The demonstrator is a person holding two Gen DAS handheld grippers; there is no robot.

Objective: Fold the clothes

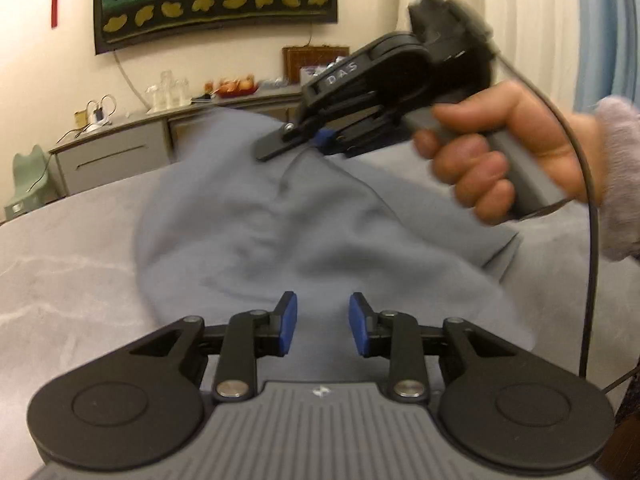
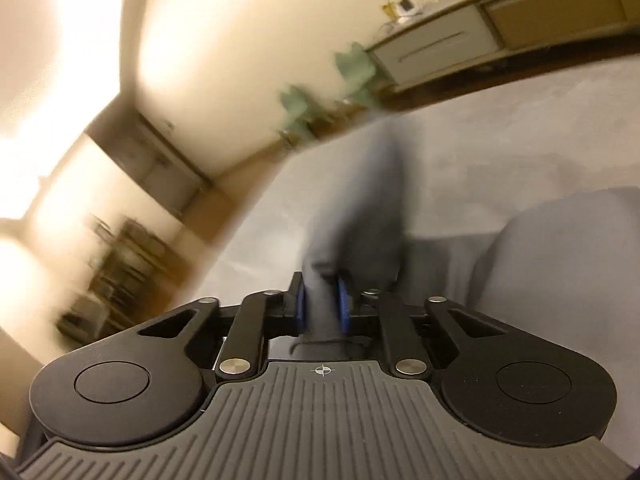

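The soft grey-blue fleece garment (image 1: pixel 280 216) lies rumpled across the pale grey bed cover (image 1: pixel 72 264), spreading from the blue-padded left tongs (image 1: pixel 323 322), which stand parted and grasp nothing, up toward twelve o'clock. At one o'clock the right tongs (image 1: pixel 316 138), held by a hand (image 1: pixel 492 160) in a lilac sleeve, are clenched on a raised fold of that garment; the right wrist view shows the cloth (image 2: pixel 356 216) pinched between their blue pads (image 2: pixel 301 308), blurred. Bare bed cover lies open from nine to eleven o'clock, up to the bed's far edge before a grey sideboard (image 1: pixel 120 152).
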